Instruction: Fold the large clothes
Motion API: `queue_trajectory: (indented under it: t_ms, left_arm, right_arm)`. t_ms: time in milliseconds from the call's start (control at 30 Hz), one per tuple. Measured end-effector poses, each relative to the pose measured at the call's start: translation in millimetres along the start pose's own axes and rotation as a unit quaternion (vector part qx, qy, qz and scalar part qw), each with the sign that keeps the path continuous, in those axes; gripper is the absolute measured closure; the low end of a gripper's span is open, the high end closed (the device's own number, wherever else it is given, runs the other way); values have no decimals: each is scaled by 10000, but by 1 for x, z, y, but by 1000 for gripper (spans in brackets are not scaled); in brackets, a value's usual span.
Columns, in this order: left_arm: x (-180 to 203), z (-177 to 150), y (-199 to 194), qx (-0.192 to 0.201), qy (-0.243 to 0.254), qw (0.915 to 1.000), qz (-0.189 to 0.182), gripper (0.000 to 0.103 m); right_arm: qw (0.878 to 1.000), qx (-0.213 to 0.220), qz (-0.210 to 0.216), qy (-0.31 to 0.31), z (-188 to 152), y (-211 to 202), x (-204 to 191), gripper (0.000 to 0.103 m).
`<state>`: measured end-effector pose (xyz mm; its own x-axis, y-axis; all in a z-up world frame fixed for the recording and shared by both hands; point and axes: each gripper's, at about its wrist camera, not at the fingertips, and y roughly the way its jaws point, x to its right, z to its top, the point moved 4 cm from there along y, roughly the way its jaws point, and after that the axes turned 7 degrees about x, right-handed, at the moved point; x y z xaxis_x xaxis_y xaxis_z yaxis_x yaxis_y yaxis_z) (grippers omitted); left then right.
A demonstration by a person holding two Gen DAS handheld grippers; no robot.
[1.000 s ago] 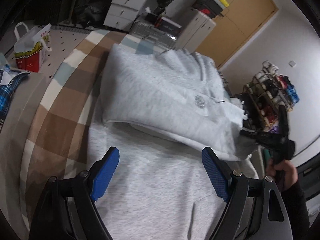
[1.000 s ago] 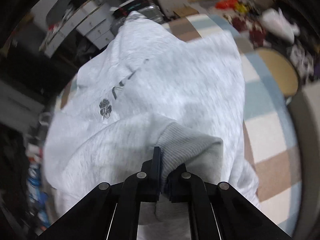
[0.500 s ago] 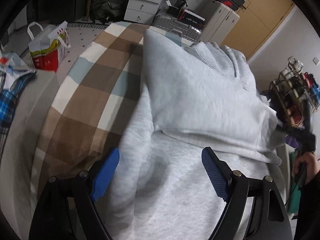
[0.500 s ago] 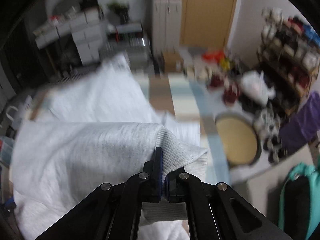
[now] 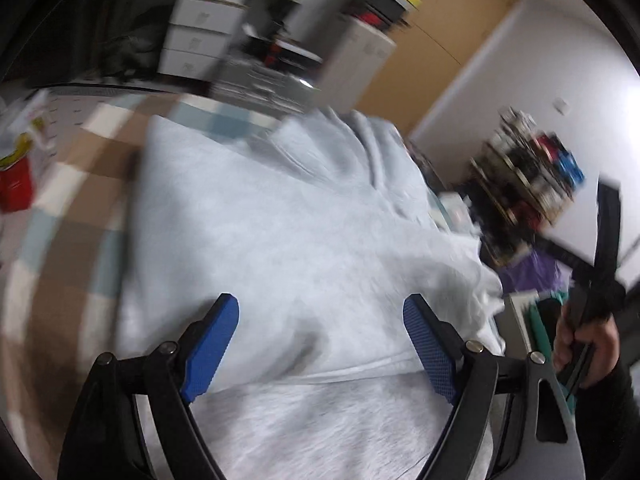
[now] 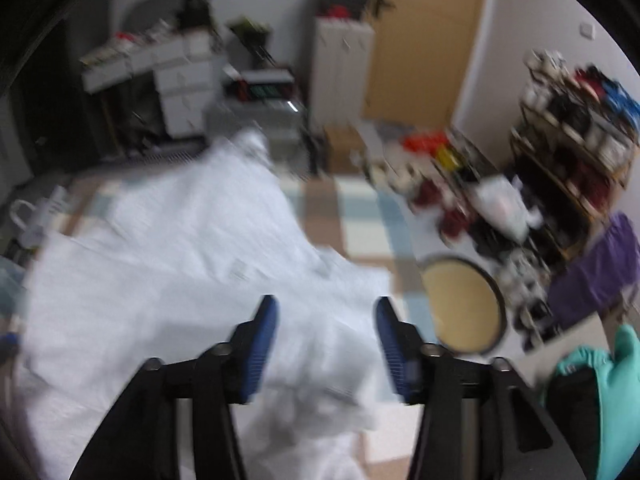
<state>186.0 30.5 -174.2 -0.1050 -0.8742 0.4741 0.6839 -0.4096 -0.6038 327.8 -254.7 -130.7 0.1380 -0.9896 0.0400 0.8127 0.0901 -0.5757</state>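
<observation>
A large light grey hoodie lies folded over itself on a checked brown, cream and blue blanket. My left gripper hovers open above the fold, its blue pads wide apart and holding nothing. In the right wrist view the same hoodie spreads out below my right gripper, whose jaws are opening; the cloth lies under them, free of the pads. At the right edge of the left wrist view a hand holds the other gripper's handle. Both views are blurred.
Beyond the blanket stand white drawers, a silver suitcase and a wooden door. A cluttered rack and a round stool are at the right. A red and white bag sits at the left.
My right gripper has let go of the hoodie's ribbed cuff, its jaws have parted and it has risen. My left gripper has shifted across the hoodie, still open.
</observation>
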Motion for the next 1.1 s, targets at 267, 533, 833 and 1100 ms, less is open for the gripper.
queue_trajectory:
  t_ms: [267, 533, 833, 1100]
  left_arm:
    - [-33, -26, 23, -897, -429, 9944, 369, 23]
    - [-79, 3, -89, 658, -821, 9919, 705, 23]
    - [-133, 5, -165, 1754, -1766, 9637, 963, 23]
    - [-123, 4, -151, 1604, -2060, 9621, 780, 23]
  right_arm:
    - [9855, -1455, -309, -816, -60, 96, -55, 36]
    - [9919, -1240, 144, -239, -39, 85, -73, 41]
    - [9705, -656, 1891, -1341, -31, 72, -271, 40]
    - [9657, -1608, 1635, -1214, -66, 139, -295, 40]
